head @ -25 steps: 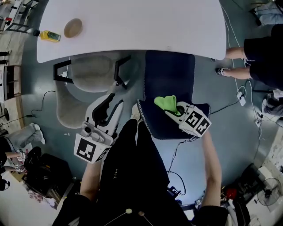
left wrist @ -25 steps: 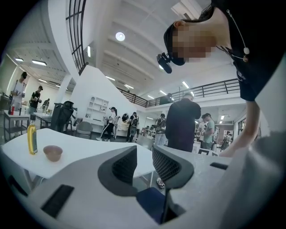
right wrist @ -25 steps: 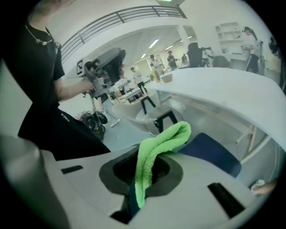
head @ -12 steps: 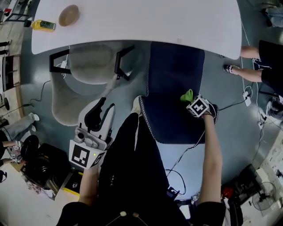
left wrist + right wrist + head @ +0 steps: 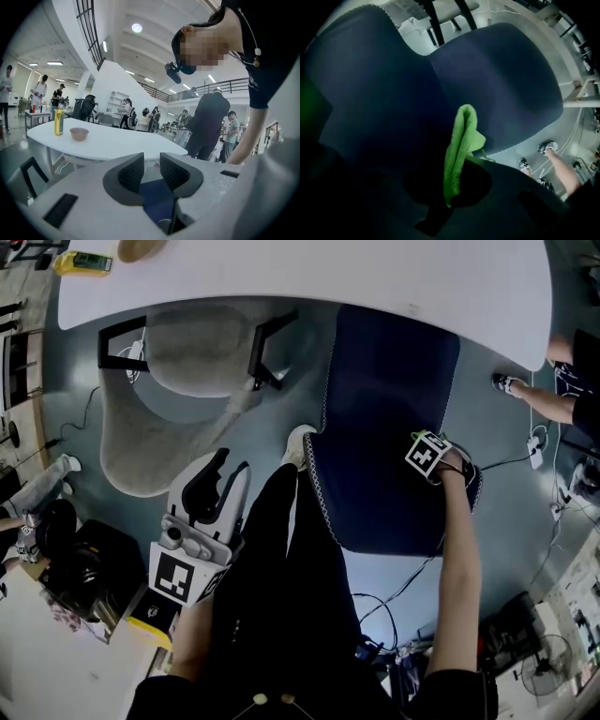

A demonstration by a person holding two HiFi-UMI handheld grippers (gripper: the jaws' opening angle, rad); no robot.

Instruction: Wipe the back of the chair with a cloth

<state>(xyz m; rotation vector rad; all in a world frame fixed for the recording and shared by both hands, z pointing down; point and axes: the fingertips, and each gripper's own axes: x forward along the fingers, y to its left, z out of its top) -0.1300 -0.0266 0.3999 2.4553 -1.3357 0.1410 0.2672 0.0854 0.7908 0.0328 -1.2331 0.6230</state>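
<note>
We're looking at a dark blue fabric chair (image 5: pixel 384 409), seat toward the white table (image 5: pixel 281 277) edge. The bright green cloth (image 5: pixel 459 145) is folded double by the right edge of its back.

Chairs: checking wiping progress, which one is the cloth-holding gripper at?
The dark blue chair, right of the beige chair; the right gripper holds the green cloth at its backrest.

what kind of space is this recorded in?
Likely a large open-plan office or lab hall: long white table with a navy chair and a beige chair at it, a mezzanine railing overhead, several people standing around.
</note>
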